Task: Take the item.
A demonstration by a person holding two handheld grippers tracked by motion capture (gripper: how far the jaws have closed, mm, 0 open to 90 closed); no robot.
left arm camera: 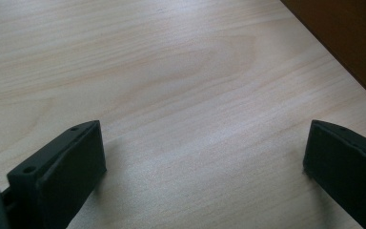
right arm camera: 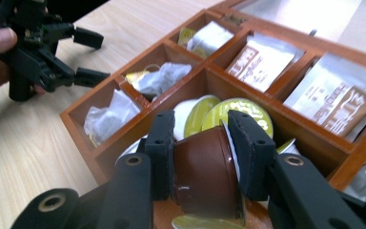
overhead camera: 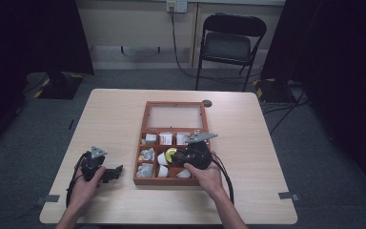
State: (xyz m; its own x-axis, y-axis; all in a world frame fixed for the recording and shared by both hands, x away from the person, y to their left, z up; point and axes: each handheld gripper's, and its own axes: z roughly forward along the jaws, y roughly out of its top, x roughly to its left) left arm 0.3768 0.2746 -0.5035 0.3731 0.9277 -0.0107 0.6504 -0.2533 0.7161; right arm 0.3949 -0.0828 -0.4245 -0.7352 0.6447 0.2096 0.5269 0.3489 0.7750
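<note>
Both forearms reach in from the near edge toward the wooden box (overhead camera: 173, 142). Left of it, the left gripper (overhead camera: 115, 172) rests on the table (overhead camera: 114, 119), jaws spread wide, empty. Over the box's middle compartment, the right gripper (right arm camera: 201, 152) clamps a brown capsule (right arm camera: 205, 174).

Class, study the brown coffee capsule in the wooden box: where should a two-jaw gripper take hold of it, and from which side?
Grip the brown capsule across its tapered side wall, coming from above the wooden box. The right gripper already does so: jaws on opposite flanks, the flat foil rim left free. The compartment walls bar a sideways approach.
</note>
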